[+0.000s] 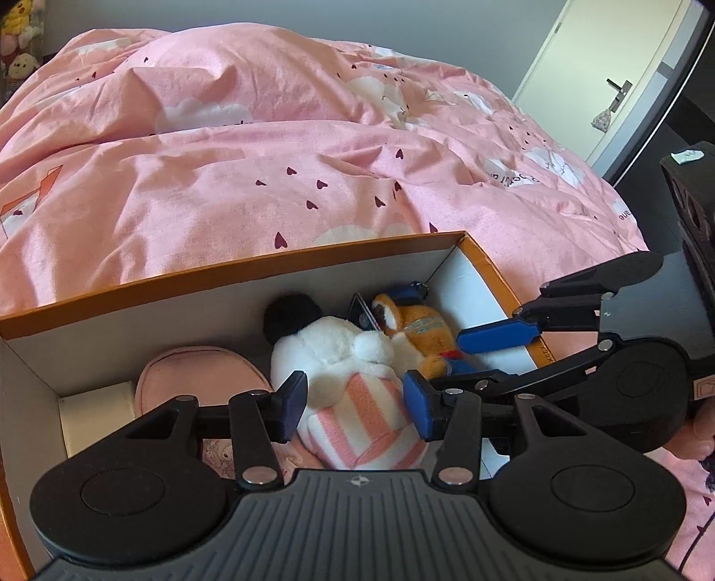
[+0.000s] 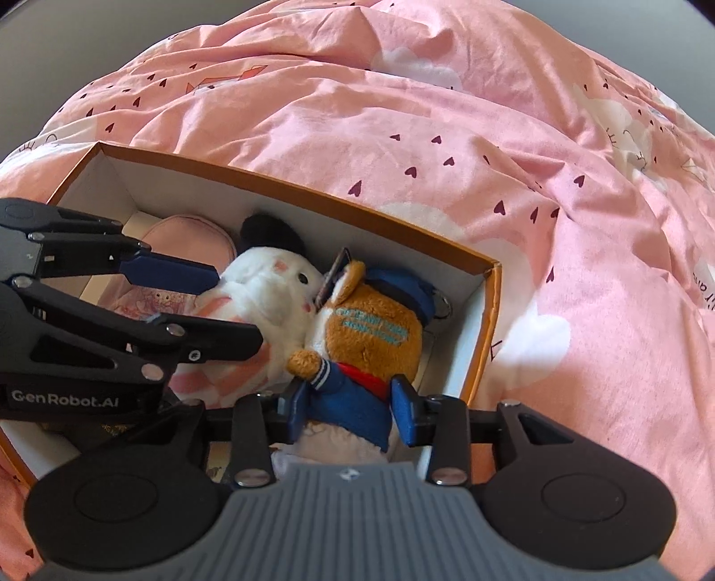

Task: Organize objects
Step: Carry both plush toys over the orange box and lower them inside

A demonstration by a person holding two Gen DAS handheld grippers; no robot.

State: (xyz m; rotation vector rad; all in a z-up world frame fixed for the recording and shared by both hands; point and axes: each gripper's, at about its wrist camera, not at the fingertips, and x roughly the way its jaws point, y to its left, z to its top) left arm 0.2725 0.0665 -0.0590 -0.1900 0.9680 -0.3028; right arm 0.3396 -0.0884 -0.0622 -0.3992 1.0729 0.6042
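An orange-rimmed cardboard box (image 1: 268, 261) with white walls lies on the pink bed; it also shows in the right wrist view (image 2: 485, 313). Inside lie a white plush with black ears and pink-striped clothes (image 1: 339, 371) (image 2: 272, 286), an orange plush in a blue sailor suit (image 1: 418, 330) (image 2: 371, 339) and a pink pouch (image 1: 196, 380) (image 2: 192, 237). My left gripper (image 1: 355, 402) is open, its fingers either side of the white plush's striped body. My right gripper (image 2: 346, 415) is open around the orange plush's blue suit. Each gripper shows in the other's view.
A rumpled pink duvet (image 1: 313, 170) with hearts and clouds covers the bed around the box. A white door (image 1: 616, 76) with a handle stands at the far right. Plush toys (image 1: 18, 40) sit at the far left. A small dark card (image 1: 364, 313) stands between the two plushes.
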